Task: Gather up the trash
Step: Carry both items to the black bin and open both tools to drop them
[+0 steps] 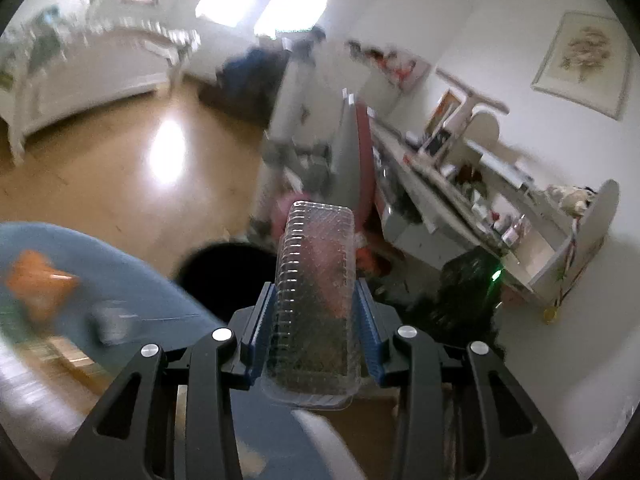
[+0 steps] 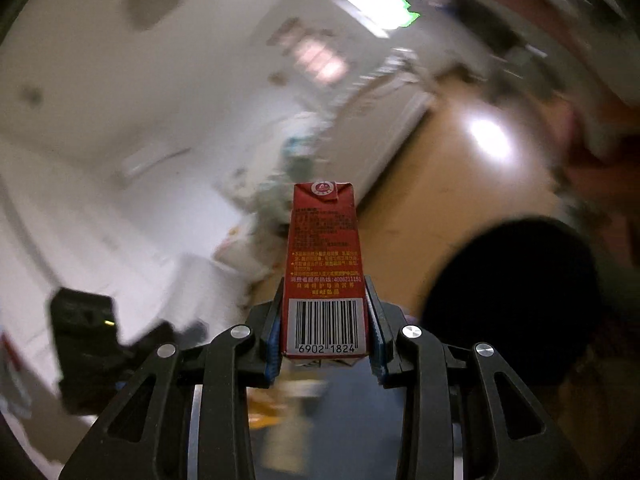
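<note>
My left gripper [image 1: 314, 312] is shut on a clear ribbed plastic container [image 1: 316, 296], held up in the air and pointing out over the floor. A dark round bin opening [image 1: 224, 276] lies just below and left of it. My right gripper [image 2: 325, 316] is shut on a red drink carton [image 2: 324, 268] with a barcode facing me. The same dark bin [image 2: 512, 300] shows to the right of the carton in the right wrist view.
A blue-topped table [image 1: 132, 280] at lower left carries an orange wrapper [image 1: 38, 284] and a small grey item [image 1: 114, 322]. White shelves [image 1: 500, 208] with clutter line the right wall. A black device [image 2: 86, 336] sits at lower left. Both views are motion-blurred.
</note>
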Available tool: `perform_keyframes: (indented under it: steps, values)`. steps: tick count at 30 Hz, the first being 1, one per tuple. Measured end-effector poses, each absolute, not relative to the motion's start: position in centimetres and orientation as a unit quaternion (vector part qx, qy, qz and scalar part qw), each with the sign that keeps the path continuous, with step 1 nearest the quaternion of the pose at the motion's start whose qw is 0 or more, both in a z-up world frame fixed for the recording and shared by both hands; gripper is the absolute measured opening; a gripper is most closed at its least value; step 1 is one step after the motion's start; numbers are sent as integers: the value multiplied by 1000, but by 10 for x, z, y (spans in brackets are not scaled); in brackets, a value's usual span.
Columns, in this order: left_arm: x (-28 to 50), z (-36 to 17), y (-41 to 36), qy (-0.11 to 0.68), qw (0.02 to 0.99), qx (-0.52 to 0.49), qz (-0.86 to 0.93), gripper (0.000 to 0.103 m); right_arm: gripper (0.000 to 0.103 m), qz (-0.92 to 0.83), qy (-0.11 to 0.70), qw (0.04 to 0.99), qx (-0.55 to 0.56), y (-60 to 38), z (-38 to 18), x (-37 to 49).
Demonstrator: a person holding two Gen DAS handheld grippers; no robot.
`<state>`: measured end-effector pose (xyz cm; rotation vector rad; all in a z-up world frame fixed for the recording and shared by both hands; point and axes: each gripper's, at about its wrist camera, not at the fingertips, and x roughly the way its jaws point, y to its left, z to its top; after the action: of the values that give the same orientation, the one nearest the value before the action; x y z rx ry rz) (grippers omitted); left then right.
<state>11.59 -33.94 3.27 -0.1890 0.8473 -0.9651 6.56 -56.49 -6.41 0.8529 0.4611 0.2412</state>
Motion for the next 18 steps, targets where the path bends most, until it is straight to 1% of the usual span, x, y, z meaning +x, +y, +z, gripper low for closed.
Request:
perform_keyframes:
  steps: [3,6,8,13,16,18]
  values:
    - [140,-7,-387,432,785,-71,-439,39,34,87,248,852,452,-595,-119,73]
    - [159,-37,-415,466,772,-65,-427,39,34,74,274,831,479,-619,-168,82]
    - [169,-42,-423,479,768,-64,-420,39,34,70,285,825,483,-623,-188,86]
    - [177,-57,-432,504,764,-54,-400,39,34,69,300,815,491,-619,-210,100]
    - [181,-59,-431,512,765,-54,-386,45,36,72,308,810,494,-613,-208,107]
    - [183,-62,-429,519,764,-56,-379,54,50,67,309,811,492,-608,-195,120]
